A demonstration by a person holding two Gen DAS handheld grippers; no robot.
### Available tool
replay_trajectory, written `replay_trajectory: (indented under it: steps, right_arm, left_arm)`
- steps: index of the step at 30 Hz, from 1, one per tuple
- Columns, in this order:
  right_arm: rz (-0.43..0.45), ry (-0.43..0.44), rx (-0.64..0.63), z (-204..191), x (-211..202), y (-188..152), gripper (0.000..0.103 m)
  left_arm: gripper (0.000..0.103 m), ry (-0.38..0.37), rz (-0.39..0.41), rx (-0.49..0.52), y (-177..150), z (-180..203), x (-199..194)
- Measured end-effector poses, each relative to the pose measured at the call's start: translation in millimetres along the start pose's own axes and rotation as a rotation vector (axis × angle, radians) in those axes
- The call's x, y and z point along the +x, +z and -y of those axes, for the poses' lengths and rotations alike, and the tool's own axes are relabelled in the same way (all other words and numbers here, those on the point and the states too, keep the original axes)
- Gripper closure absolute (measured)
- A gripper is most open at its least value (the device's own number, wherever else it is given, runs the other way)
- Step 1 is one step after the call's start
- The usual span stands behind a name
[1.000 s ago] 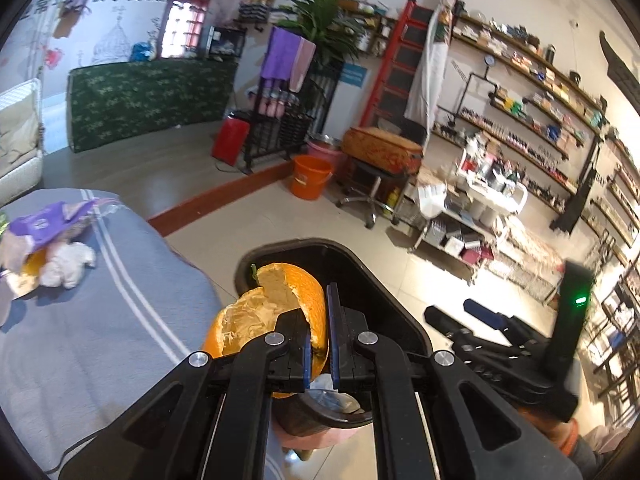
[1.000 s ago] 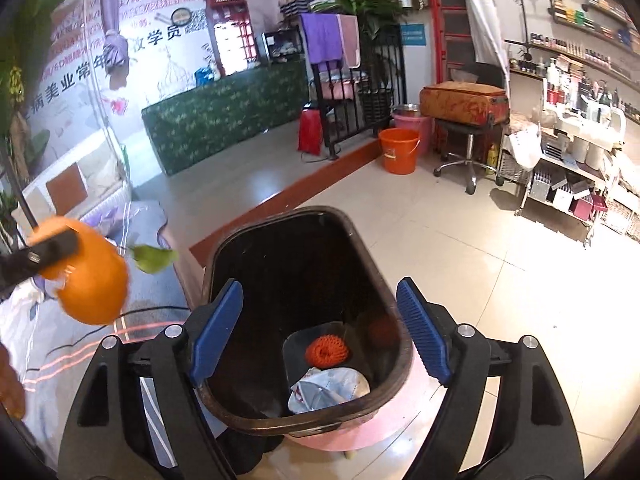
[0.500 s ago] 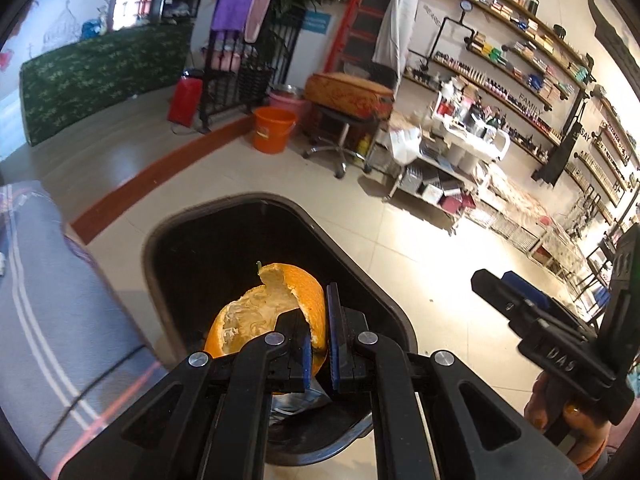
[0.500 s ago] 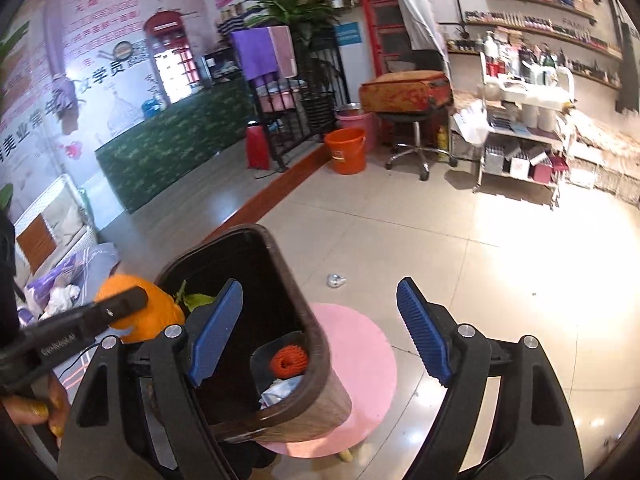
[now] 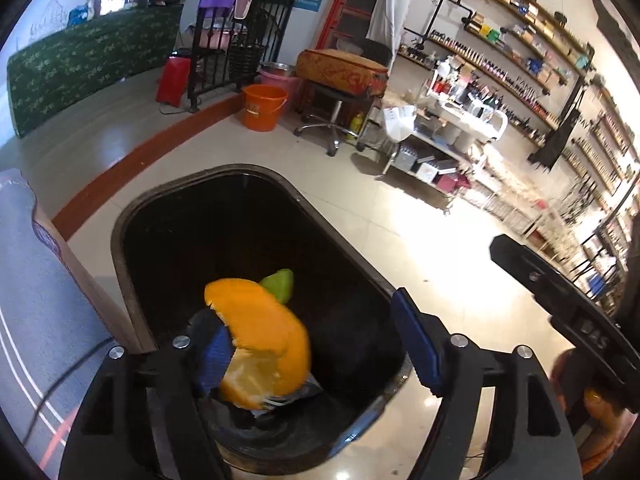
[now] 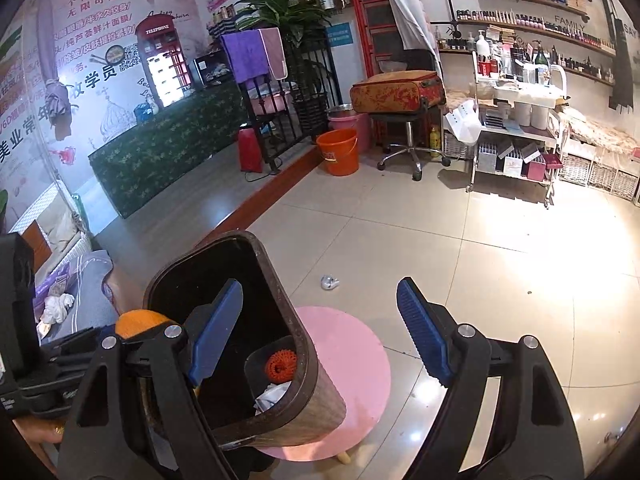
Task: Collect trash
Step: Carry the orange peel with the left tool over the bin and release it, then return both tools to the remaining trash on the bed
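Note:
A black trash bin (image 5: 120, 240) stands on a round pink stool (image 6: 352, 360). My left gripper (image 5: 316, 350) hangs over the bin's mouth and its jaws are opening. A piece of orange peel (image 5: 260, 336) with a green leaf (image 5: 280, 284) is loose between them, blurred, beside the left pad and not pressed. In the right wrist view the peel (image 6: 138, 320) shows at the bin's (image 6: 276, 280) left side. My right gripper (image 6: 320, 332) stands open and empty, straddling the bin's right wall. An orange net ball (image 6: 282, 364) and crumpled white paper (image 6: 272, 396) lie inside the bin.
A table with a grey-blue striped cloth (image 5: 24, 320) adjoins the bin on the left; a purple wrapper and a white tissue (image 6: 56, 304) lie on it. A small crumpled scrap (image 6: 329, 281) sits on the tiled floor. An orange bucket (image 6: 338, 152), a stool and shelves stand further back.
My left gripper went from shut on the orange peel to wide apart, and the peel has come free over the bin. Both views swung toward the bin earlier, then held still.

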State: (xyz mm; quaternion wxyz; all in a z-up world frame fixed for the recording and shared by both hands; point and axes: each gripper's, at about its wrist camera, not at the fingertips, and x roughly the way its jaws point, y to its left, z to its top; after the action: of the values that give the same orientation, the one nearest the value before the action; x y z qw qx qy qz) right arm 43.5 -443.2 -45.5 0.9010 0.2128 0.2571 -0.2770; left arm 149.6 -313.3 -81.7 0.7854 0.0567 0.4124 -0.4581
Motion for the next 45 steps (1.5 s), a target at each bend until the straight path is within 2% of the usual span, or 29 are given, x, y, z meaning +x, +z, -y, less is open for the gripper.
replay_trajectory:
  steps: [4,11,15,17,19,20,22,27,31,35,39,45]
  right_arm:
    - [0.006,0.008,0.002,-2.2,-0.5,1.4,0.021]
    - [0.014,0.021,-0.005,-9.5,-2.9,2.4,0.021]
    - [0.017,0.019,-0.012,-11.4,-6.2,2.7,0.020]
    - [0.016,0.016,-0.014,-11.8,-6.2,1.6,0.020]
    - [0.019,0.017,-0.005,-11.1,-7.4,0.9,0.020]
    - [0.020,0.016,-0.001,-10.2,-7.8,1.5,0.020]
    - [0.021,0.013,-0.001,-10.9,-8.3,0.4,0.020]
    - [0.002,0.023,-0.009,-16.5,-4.1,-1.7,0.020]
    - [-0.008,0.050,-0.016,-25.9,-1.3,-3.8,0.019]
    - [-0.039,0.097,-0.031,-42.9,4.2,-8.1,0.018]
    - [-0.078,0.172,-0.081,-77.1,9.7,-18.4,0.018]
    - [-0.129,0.310,-0.177,-141.1,9.5,-39.3,0.017]
  left_arm:
    - [0.027,0.023,-0.016,-0.029,-4.0,-3.2,-3.5]
    - [0.017,0.013,-0.035,0.035,3.7,6.6,-1.1]
    - [0.016,0.033,-0.136,-0.017,15.0,-0.9,9.6]
    - [0.015,0.105,-0.184,0.032,22.0,3.4,14.8]
    - [0.015,0.174,-0.194,0.089,25.2,9.6,14.8]
    - [0.014,0.183,-0.177,0.110,26.8,11.4,11.8]
    - [0.011,0.150,-0.159,0.105,25.2,8.9,6.7]
    - [0.011,0.143,-0.105,0.030,14.3,-4.6,-9.1]
    - [0.011,0.167,-0.026,-0.014,0.2,-13.5,-32.6]
    - [0.008,0.228,0.068,-0.072,-12.1,-27.5,-64.2]
    - [0.006,0.300,0.135,-0.101,-28.1,-41.2,-94.6]
    - [0.006,0.430,0.166,-0.152,-53.4,-63.7,-132.1]
